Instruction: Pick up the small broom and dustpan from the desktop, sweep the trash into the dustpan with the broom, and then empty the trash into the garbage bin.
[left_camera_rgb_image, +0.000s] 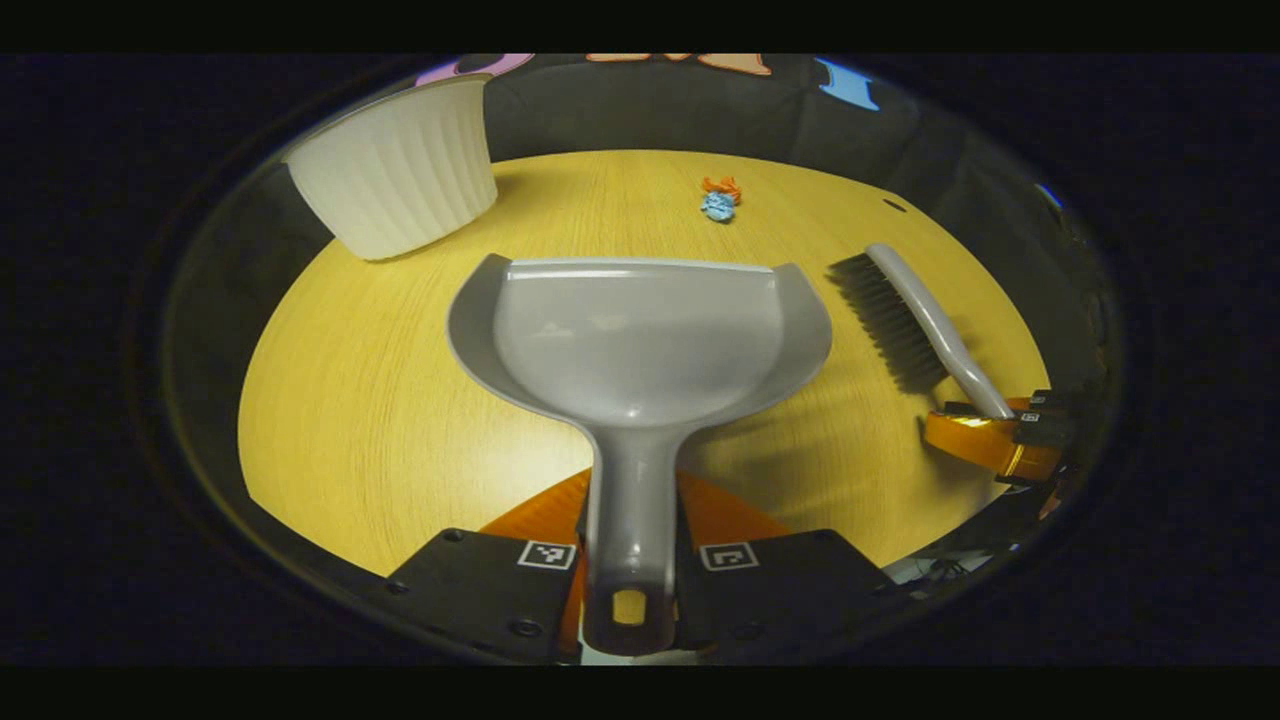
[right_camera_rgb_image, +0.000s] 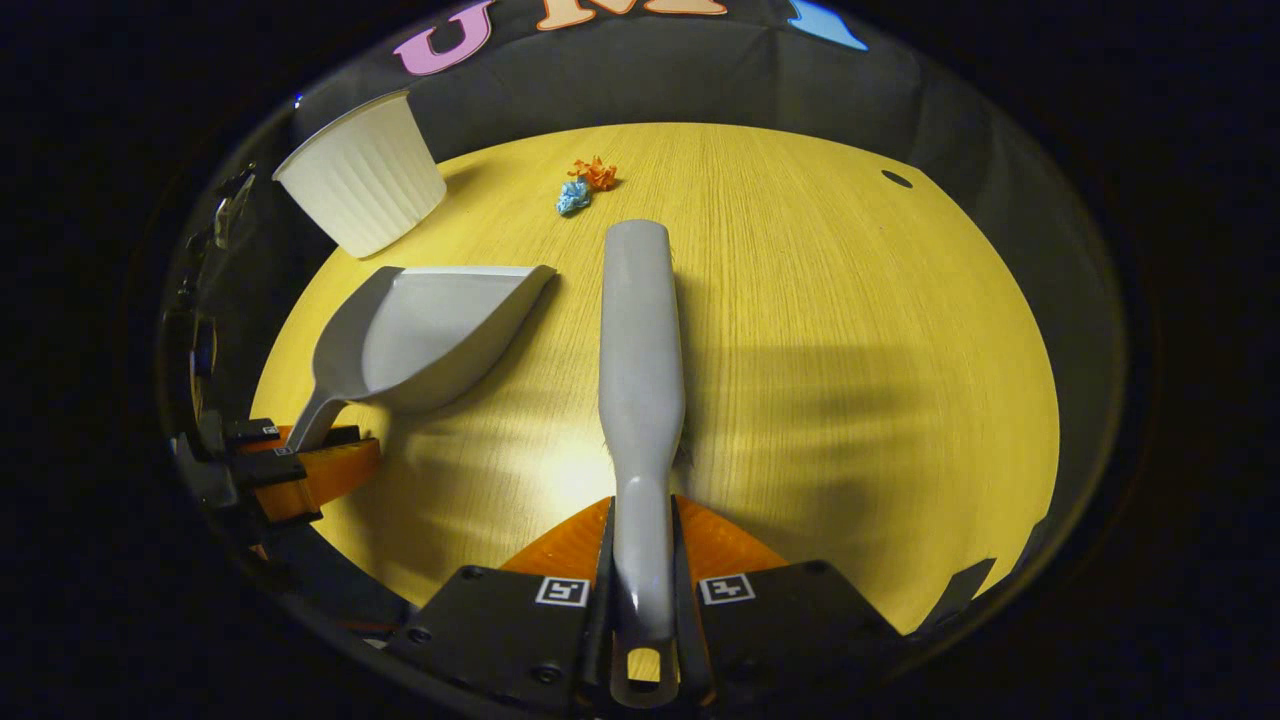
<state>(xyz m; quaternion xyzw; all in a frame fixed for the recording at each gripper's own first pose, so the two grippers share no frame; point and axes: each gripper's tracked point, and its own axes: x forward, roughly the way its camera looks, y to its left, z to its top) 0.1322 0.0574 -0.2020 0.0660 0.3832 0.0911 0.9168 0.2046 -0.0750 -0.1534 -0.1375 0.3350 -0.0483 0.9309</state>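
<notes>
A: Left gripper view first. We see our left gripper with both fingers clenched on the handle of the grey dustpan. The pan points forward over the wooden table, its lip toward the far edge.

B: Beyond that lip we find the trash: an orange paper scrap touching a blue paper scrap, well apart from the pan. The white ribbed garbage bin stands at the far left of the table. Off to the right we see the broom, bristles facing left, its handle gripped by the right gripper.

A: Right gripper view next. Our right gripper has both fingers pressed on the broom handle; the broom's back faces us, head stretched forward toward the scraps.

B: The orange paper scrap and blue paper scrap lie just past the broom's tip. The dustpan sits to the left, held by the left gripper, with the garbage bin behind it. Whether pan or broom touches the table, we cannot tell.
</notes>
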